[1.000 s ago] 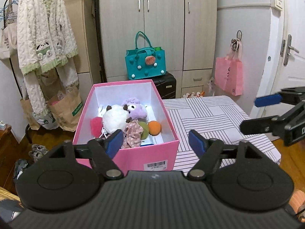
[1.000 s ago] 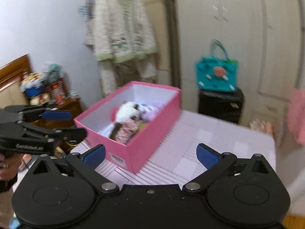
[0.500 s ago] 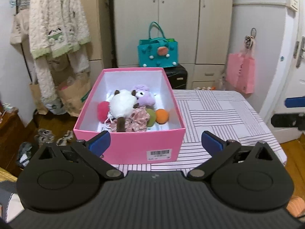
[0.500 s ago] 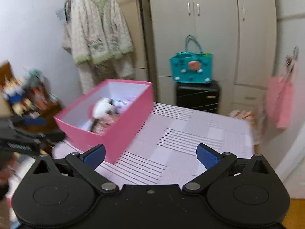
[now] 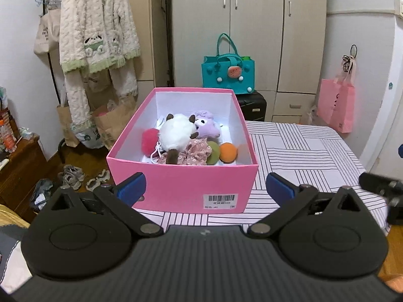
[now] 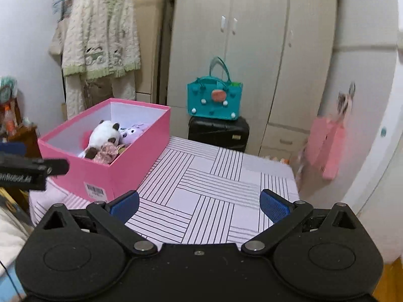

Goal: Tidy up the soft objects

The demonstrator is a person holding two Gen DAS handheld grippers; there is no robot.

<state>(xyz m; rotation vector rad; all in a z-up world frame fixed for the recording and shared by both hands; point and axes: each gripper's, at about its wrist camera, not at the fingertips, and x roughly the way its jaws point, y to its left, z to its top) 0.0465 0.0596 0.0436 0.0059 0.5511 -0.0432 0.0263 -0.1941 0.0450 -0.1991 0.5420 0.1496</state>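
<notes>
- Left gripper [image 5: 205, 187]: jaws spread wide, nothing between them, held in front of the near wall of the pink box [image 5: 181, 188].
- Right gripper [image 6: 199, 205]: jaws also wide apart, empty, over the striped tablecloth [image 6: 214, 176], to the right of the box.
- Pink box sits on the table's left part, barcode label on the near wall, lid off.
- Inside the box: white panda plush [image 5: 176, 132] on top, purple plush [image 5: 205, 125] touching it on the right, red pom-pom [image 5: 149, 142] on its left, floral fabric piece [image 5: 195, 151] in front, green ball [image 5: 212, 152] and orange ball [image 5: 228, 152] side by side at the right front.
- Background: teal handbag [image 5: 228, 74] on a black suitcase [image 5: 252, 104], pink bag [image 5: 336, 105] hanging at right, fluffy pyjamas [image 5: 98, 32] hanging at left.
</notes>
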